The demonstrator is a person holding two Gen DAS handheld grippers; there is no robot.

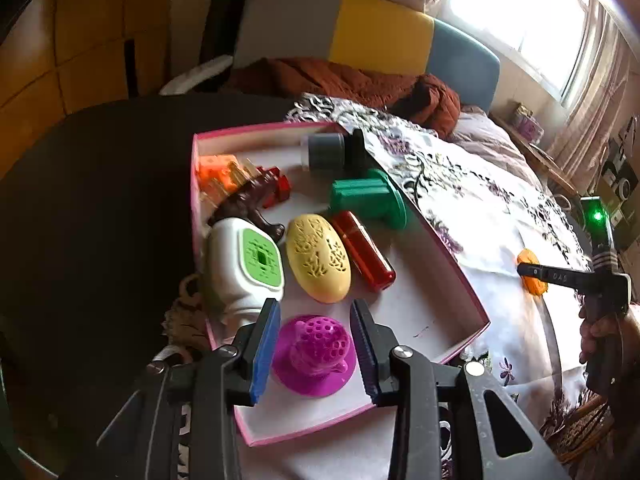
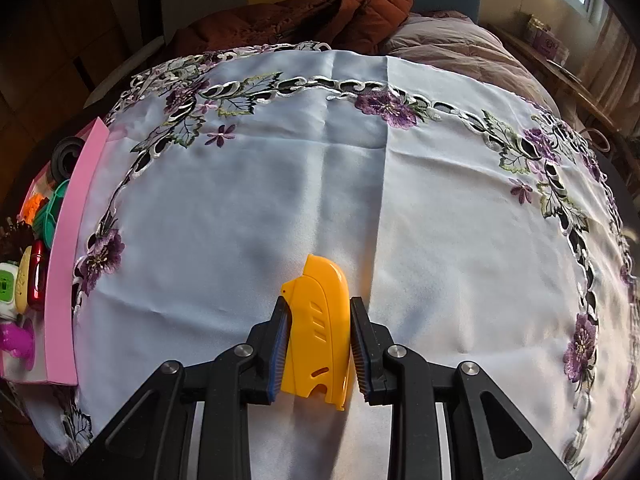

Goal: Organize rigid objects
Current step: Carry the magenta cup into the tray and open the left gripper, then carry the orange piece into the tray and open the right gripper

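The left gripper (image 1: 314, 344) stands parted around the magenta piece (image 1: 314, 354) in the pink box's (image 1: 448, 244) near corner (apparently released). The right gripper (image 2: 318, 334) clamps the yellow piece (image 2: 318, 328) on the tabletop, ready for boxing.

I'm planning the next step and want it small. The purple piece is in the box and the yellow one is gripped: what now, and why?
Probably lift the yellow piece toward the pink box. The right gripper grips it on the cloth, the only item outside. The left gripper stands clear of the purple piece.
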